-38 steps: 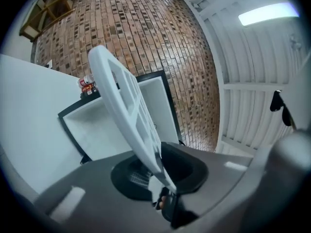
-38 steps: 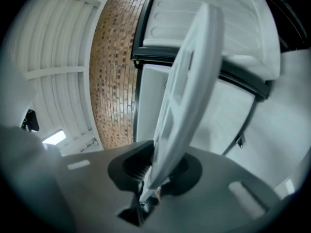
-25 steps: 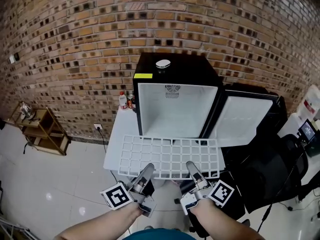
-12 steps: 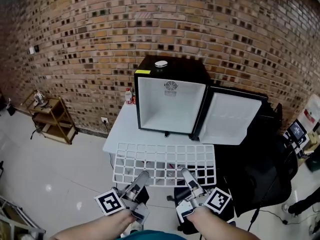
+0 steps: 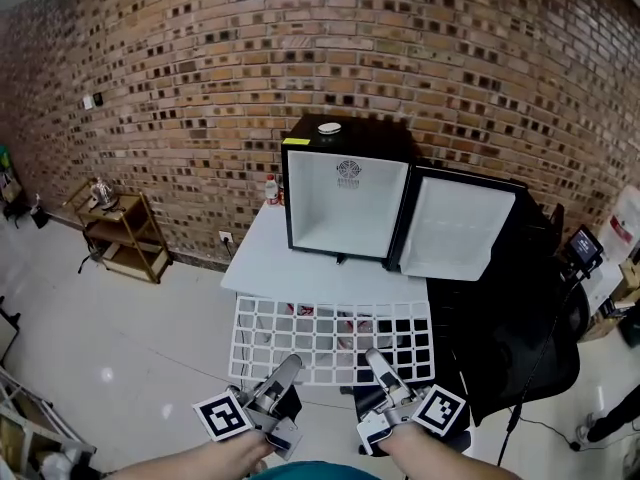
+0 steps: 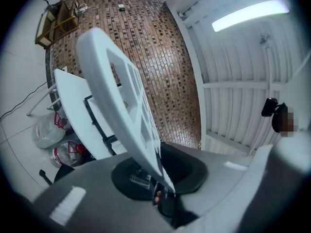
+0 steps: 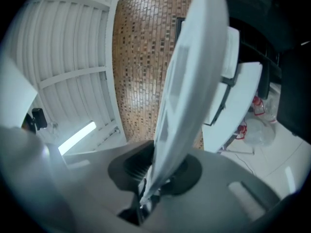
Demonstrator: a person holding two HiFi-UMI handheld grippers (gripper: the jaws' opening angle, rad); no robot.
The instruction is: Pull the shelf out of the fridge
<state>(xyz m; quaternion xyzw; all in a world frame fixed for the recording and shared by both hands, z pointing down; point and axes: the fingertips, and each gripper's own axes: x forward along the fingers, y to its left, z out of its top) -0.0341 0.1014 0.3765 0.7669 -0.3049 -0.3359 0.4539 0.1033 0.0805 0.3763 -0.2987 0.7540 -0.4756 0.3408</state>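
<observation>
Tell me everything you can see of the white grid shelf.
The shelf is a flat white rectangular grid of square openings, plastic or coated wire by its look. It is wholly out of the open fridge, held roughly level in the air before the white table. The left claw and right claw are each shut on its near edge; nothing else visibly touches it.

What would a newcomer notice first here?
The white grid shelf is already out of the fridge and held in mid-air at bottom centre. Its near edge is clamped by the left hand-held gripper and the right hand-held gripper. Behind it, the black fridge stands on a white table against the brick wall, with its door open to the right.
</observation>
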